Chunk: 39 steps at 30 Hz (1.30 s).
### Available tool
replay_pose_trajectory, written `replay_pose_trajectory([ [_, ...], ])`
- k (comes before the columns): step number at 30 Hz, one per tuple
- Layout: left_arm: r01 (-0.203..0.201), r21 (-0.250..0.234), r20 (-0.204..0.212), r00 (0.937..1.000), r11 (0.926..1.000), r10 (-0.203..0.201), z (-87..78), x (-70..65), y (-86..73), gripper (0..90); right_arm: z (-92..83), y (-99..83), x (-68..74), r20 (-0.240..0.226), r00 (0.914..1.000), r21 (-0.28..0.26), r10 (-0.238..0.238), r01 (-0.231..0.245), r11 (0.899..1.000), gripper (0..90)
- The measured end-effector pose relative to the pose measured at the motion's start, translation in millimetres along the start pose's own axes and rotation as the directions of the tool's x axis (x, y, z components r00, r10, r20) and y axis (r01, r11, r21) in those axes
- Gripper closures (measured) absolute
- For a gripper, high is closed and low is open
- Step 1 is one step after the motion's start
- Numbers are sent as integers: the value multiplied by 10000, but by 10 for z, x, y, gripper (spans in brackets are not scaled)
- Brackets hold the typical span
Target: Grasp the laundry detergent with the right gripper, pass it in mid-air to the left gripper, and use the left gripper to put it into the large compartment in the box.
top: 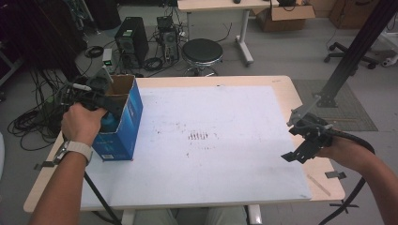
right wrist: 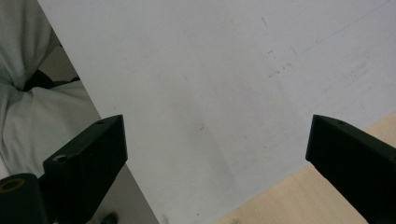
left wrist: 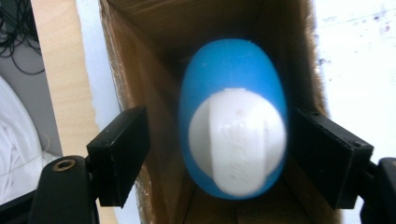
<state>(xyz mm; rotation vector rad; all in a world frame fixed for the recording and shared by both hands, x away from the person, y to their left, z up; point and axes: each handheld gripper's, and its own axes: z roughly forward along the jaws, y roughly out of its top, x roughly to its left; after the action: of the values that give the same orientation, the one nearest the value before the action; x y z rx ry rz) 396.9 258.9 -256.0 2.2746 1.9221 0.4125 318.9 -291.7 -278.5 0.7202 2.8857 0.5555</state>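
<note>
A blue bottle with a white cap is inside an open blue cardboard box at the table's left edge. My left gripper points down into the box mouth. In the left gripper view its jaws stand on either side of the bottle with a clear gap on the left, so they are open and not pressing it. My right gripper hovers over the right edge of the white mat, open with nothing between its fingers.
The wooden table carries the white mat, marked with dark smudges at its middle. Beyond the far edge stand a black stool and computer towers among floor cables. A black slanted beam rises at the right.
</note>
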Motion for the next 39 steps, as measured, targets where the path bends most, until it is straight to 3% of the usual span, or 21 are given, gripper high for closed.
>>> replay_pose_trajectory([
  [8,-319,-318,103,9994,9990,322,-249,-24,26,188,-24,15,11,-9,10000,-14,31,-31,10000,53],
  [20,-1078,-628,204,9938,9922,1092,-644,-183,95,128,-92,54,23,63,10000,-101,-73,73,9999,53],
  [29,-1914,-950,471,9794,9769,1965,-846,-392,129,103,-111,77,37,72,9999,-146,-114,116,9998,53],
  [39,-2540,-1176,609,9631,9600,2623,-976,-573,199,90,-113,89,38,44,9999,-154,-105,105,9998,53],
])
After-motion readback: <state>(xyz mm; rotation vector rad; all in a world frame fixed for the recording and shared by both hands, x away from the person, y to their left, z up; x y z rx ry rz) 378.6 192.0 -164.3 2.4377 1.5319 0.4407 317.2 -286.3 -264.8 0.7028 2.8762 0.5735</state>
